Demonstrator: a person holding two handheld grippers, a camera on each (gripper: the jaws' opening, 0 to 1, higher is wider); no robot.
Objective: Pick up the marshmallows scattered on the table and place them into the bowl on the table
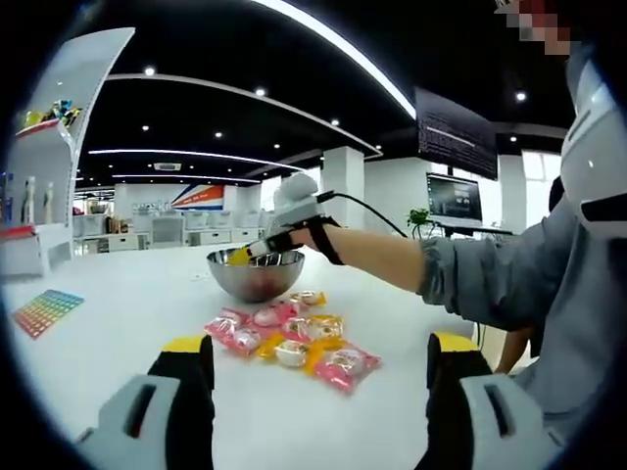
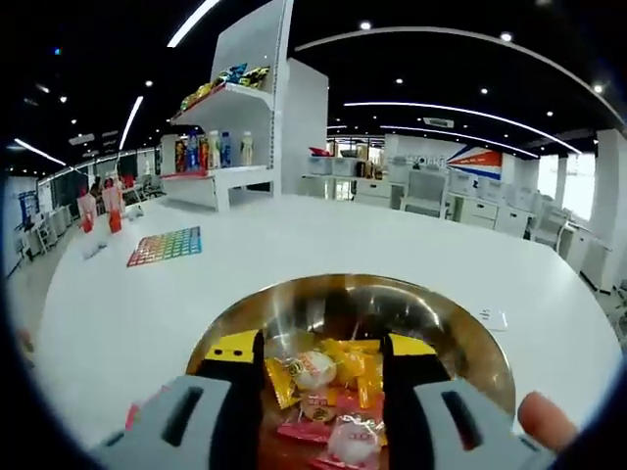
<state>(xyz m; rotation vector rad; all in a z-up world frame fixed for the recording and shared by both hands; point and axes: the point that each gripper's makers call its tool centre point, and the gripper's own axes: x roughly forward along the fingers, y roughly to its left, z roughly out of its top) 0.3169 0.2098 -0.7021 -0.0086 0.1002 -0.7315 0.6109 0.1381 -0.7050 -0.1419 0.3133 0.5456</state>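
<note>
A multicoloured grid mat lies flat on the white table, at left centre of the right gripper view. A white shelf unit stands at upper centre-left, holding bottles on its middle shelf. In the left gripper view, a dark monitor occupies the right centre; a potted plant stands just left of it. Linear ceiling lights cross the top.

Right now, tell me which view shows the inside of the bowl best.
The right gripper view: it looks down into the bowl, showing wrapped marshmallows inside. The left gripper view shows the bowl from the side, its inside hidden.
</note>
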